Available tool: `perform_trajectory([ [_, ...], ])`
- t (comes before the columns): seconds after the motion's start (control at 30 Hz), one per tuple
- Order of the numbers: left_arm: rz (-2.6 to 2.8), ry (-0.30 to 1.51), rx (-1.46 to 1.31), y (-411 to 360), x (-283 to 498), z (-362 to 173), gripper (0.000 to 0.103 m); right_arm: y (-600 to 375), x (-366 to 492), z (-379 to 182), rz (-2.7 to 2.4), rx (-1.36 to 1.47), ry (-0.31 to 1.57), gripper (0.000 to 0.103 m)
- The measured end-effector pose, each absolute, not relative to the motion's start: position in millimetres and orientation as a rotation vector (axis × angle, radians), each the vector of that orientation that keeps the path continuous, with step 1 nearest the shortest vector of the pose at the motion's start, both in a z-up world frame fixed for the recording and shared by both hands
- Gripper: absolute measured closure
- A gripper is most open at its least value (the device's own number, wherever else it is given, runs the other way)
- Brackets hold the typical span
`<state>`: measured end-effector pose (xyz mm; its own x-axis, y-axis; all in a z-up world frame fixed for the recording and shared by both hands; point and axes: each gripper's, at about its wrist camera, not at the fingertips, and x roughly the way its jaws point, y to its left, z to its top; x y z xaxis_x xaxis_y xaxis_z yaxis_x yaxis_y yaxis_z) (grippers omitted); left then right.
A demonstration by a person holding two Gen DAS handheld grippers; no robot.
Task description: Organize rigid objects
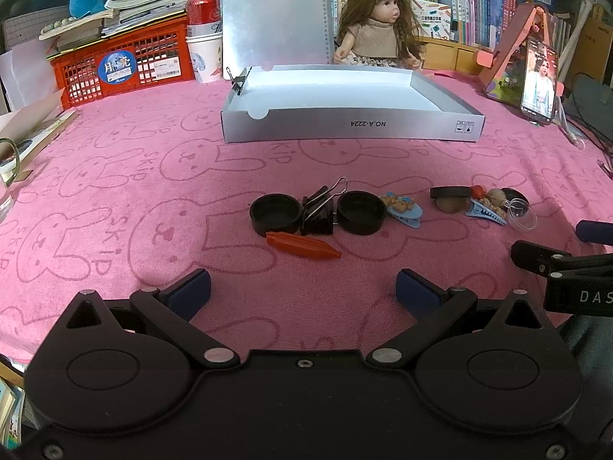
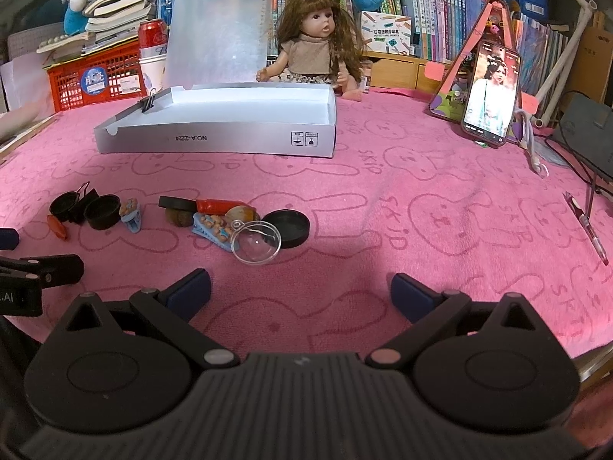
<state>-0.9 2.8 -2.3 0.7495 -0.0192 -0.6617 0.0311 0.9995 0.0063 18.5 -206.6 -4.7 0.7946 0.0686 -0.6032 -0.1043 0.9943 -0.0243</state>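
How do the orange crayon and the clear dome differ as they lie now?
The orange crayon is opaque, long and pointed, lying flat before the black caps; the clear dome is see-through, round and hollow, tipped beside a black lid. The crayon lies nearer the left gripper, the dome nearer the right. Both rest ungripped on the pink cloth.

A home study: crammed bookshelves [image 2: 440, 11], doll [image 2: 316, 38], rabbit-print towel [image 2: 383, 191].

A doll [image 2: 318, 42] sits at the table's far edge; a phone [image 2: 490, 94] leans near its far right corner, a red crate [image 1: 118, 63] at far left.
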Motion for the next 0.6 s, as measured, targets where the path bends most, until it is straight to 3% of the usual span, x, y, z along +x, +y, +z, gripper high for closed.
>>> perform_trajectory([
  [0.33, -0.048, 0.707, -0.005, 8, -1, 4, 0.019, -202, 9, 3, 0.145, -0.084, 0.556, 0.011],
  [0.6, -0.098, 0.690, -0.053, 10, -3, 9, 0.055, -202, 11, 7, 0.162, -0.065, 0.533, 0.034],
])
